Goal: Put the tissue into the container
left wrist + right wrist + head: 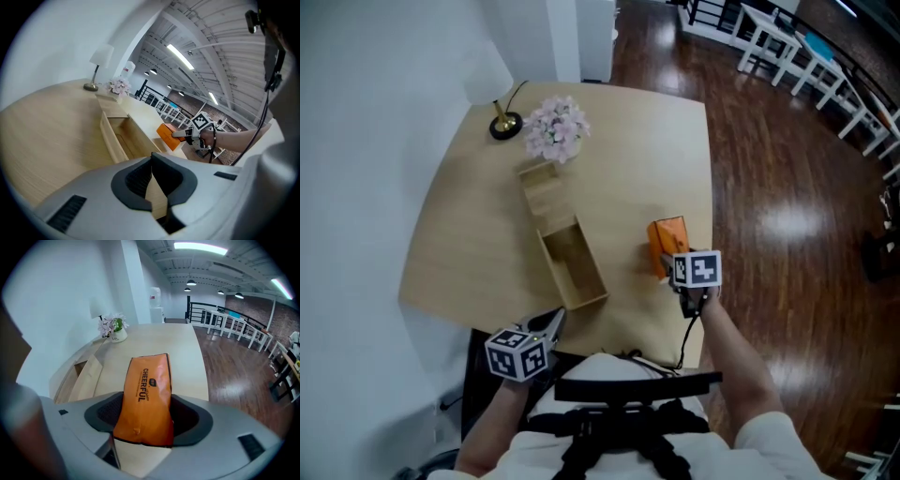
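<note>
An orange tissue pack lies lengthwise on the right side of the pale wooden table. My right gripper is shut on the pack's near end. In the right gripper view the tissue pack fills the gap between both pads. The open wooden container stands left of the pack, near the table's front edge, and its inside looks bare. My left gripper hovers at that edge just before the container. Its jaws are shut with nothing between them.
A flat wooden lid lies behind the container. A pot of pink flowers and a small lamp stand at the table's far left. Dark wooden floor runs along the right, with white chairs beyond.
</note>
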The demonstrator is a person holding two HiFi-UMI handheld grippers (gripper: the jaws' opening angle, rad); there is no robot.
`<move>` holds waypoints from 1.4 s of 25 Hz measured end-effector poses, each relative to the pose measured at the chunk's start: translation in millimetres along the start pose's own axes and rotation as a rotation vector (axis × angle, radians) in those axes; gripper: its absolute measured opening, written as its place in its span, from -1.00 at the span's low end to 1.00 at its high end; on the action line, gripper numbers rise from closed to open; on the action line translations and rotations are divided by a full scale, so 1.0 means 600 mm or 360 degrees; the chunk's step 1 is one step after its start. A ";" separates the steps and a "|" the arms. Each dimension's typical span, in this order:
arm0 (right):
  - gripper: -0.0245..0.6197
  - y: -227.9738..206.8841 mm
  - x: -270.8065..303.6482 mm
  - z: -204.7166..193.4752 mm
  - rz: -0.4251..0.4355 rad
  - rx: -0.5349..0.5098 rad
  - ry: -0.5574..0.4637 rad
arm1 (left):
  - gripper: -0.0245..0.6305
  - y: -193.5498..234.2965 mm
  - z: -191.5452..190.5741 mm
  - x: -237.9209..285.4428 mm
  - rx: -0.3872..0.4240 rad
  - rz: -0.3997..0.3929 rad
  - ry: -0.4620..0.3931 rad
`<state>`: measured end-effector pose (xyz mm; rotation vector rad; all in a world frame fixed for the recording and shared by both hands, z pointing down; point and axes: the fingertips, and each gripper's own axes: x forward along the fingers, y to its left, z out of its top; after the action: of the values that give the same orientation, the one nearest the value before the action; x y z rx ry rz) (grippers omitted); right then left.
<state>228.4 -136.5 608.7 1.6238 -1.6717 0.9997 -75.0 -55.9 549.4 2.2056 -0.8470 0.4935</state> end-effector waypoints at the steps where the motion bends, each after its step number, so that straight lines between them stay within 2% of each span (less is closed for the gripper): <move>1: 0.09 0.002 -0.004 0.000 0.0000 0.0006 -0.0006 | -0.92 0.001 0.000 0.000 0.0002 -0.0006 0.0000; 14: 0.06 0.037 -0.037 -0.007 -0.0024 0.0043 -0.0064 | -0.92 0.025 -0.001 -0.022 0.0023 -0.0034 -0.0009; 21: 0.04 0.079 -0.068 0.015 0.0013 0.0034 -0.0154 | -0.92 0.037 -0.005 -0.032 0.0009 -0.0041 -0.0011; 35: 0.01 0.140 -0.092 0.041 0.0043 -0.0012 -0.0213 | -0.92 0.057 -0.001 -0.042 0.0043 -0.0074 0.0010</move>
<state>151.1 -129.7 540.1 1.6998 -1.7873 0.9146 -116.7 -63.2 552.3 2.2422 -0.7882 0.4916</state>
